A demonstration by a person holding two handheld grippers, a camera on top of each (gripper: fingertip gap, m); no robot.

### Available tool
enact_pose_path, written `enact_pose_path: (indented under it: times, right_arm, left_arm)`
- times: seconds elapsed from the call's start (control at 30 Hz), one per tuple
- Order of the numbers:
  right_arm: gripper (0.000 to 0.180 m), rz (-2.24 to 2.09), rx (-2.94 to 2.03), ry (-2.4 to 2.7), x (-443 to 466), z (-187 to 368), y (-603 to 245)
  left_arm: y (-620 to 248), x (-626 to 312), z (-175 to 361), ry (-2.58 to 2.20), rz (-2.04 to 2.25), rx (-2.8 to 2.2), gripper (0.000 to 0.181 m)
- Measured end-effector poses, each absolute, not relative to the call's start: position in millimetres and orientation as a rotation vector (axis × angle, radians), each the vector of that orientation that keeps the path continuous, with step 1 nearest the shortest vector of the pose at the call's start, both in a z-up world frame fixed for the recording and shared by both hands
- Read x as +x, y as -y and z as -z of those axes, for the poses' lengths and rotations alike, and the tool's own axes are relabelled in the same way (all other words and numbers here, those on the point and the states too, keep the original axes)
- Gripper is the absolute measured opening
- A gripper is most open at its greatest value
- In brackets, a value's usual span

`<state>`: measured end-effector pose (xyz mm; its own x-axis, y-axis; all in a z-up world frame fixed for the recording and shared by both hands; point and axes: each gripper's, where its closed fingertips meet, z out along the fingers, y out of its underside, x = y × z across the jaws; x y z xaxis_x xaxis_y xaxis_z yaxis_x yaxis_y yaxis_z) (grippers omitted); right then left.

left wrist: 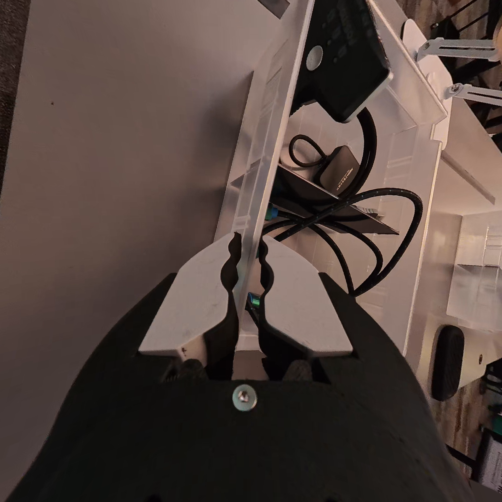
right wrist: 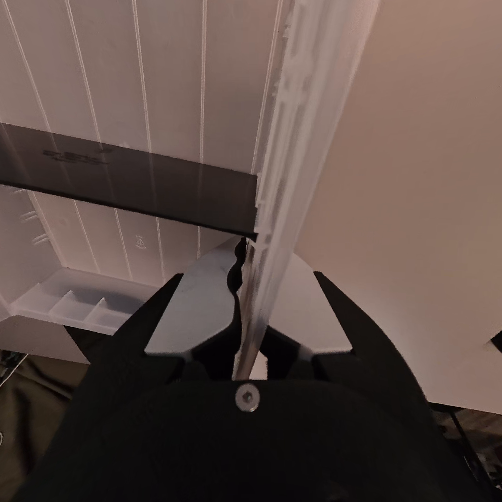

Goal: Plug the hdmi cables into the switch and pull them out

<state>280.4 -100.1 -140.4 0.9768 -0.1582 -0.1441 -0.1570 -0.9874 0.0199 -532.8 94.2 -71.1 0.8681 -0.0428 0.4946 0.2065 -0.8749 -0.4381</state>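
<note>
A clear plastic bin [left wrist: 271, 152] stands on a white table. In it lie a black HDMI switch [left wrist: 350, 54] at the far end, a small black adapter box [left wrist: 339, 173], black braided cables [left wrist: 380, 244] with green-tipped plugs [left wrist: 254, 300], and a black divider [left wrist: 326, 206]. My left gripper [left wrist: 248, 239] is shut on the bin's side wall, one finger inside and one outside. My right gripper [right wrist: 260, 250] is shut on another bin wall [right wrist: 298, 135], beside the end of the black divider [right wrist: 135, 184]. The switch and cables are hidden in the right wrist view.
The white table [left wrist: 122, 135] spreads to the left of the bin. White metal brackets [left wrist: 461, 49] and a black oval object [left wrist: 446, 366] lie to the right. A second clear container [left wrist: 489, 258] stands at the right edge. A small compartment tray [right wrist: 81, 307] sits by the bin.
</note>
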Motion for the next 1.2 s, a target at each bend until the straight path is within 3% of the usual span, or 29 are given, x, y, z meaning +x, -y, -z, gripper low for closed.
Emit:
enact_pose_path:
  times: [0.9,1.2]
  right_arm:
    - [0.005,0.227,3.13,0.08,289.0,141.8,94.2]
    - [0.02,0.114,3.203,0.061,297.2,139.3,90.9]
  left_arm:
    - [-95.3,-525.8,70.2,0.109,0.732,-2.539,0.012]
    - [-96.1,-527.4,70.0,0.083,0.703,-2.54,0.011]
